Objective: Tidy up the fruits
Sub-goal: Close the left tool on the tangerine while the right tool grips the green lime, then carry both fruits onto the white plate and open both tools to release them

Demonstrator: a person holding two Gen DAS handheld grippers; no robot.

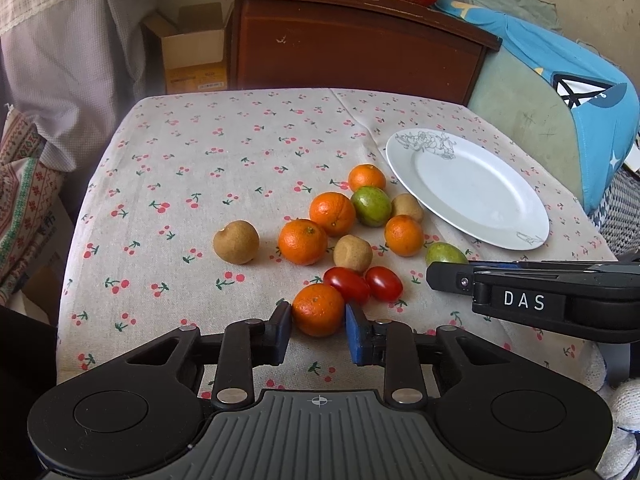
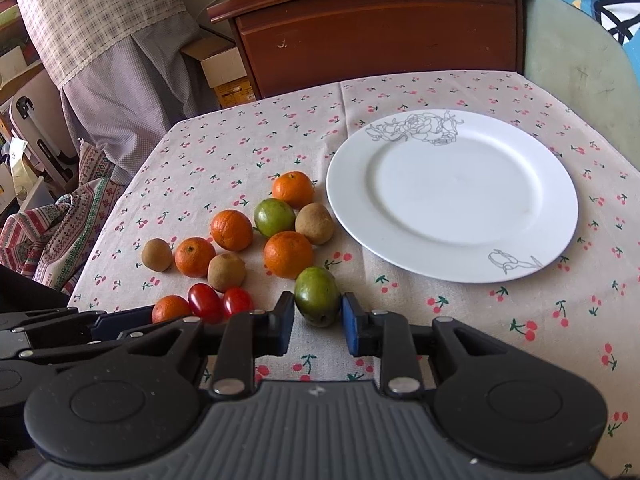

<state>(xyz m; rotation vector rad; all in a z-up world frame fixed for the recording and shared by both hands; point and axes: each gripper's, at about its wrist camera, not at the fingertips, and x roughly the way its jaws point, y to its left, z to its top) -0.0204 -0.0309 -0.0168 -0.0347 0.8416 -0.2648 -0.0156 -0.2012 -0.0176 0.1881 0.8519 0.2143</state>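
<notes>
On the cherry-print tablecloth [image 1: 224,152], the left gripper [image 1: 318,312] clamps the nearest orange [image 1: 318,310] and the right gripper [image 2: 318,312] clamps a green fruit [image 2: 317,295]. Lift both straight up, then carry them right to the empty white plate [image 2: 452,256].

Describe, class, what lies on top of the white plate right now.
Nothing lies on the white plate: only its printed grey flower outlines show. What is under it, presumably the cherry-print tablecloth, is hidden.

Your left gripper [image 1: 318,312] tilts downward, pads clamped on an orange [image 1: 318,310]. Your right gripper [image 2: 318,308] tilts down too, just beside it, pads pressed against a green fruit [image 2: 317,296].
</notes>
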